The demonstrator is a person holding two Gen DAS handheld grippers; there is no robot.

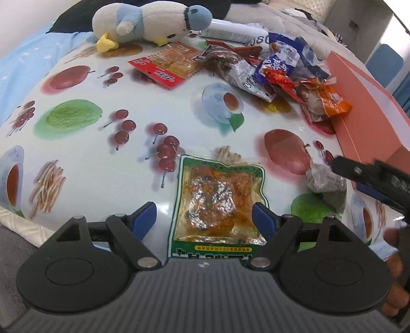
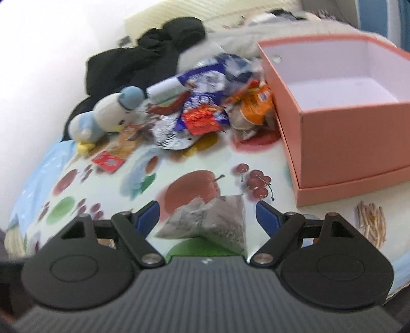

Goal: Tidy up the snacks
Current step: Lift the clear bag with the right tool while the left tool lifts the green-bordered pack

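Left gripper (image 1: 204, 217): blue-padded fingers (image 1: 144, 217) spread wide, pads pressing on nothing. Between them, flat on the fruit-print tablecloth (image 1: 84, 158), lies a green-bordered snack pouch (image 1: 217, 202); its right edge sits just beside the right pad, whether touching cannot be told. The left pad stands clear of it.

Right gripper (image 2: 207, 217): fingers likewise apart, nothing clamped. A grey triangular packet (image 2: 212, 225) rests on the cloth in the gap, apart from both pads, nearer the camera than the fingertips. Right wrist view is motion-blurred. In the left wrist view this same packet (image 1: 325, 179) lies right of the left gripper's fingers, with the right gripper's black finger (image 1: 358, 171) just above it; a hand (image 1: 394, 269) shows at the right edge.

Beyond the right gripper's fingers, to the right: open pink box (image 2: 346, 138) standing in its lid, interior empty as far as visible.

Farther ahead of both grippers: a heap of snack packets (image 1: 276, 71), blue-white, red, orange and silver wrappers, piled against the box's left side. Left of the heap, a flat red-and-orange sachet (image 1: 166, 66) lies alone.

Farthest: a blue-and-white plush bird (image 1: 151, 23) on its side at the cloth's far edge, dark clothing (image 2: 143, 59) behind it.
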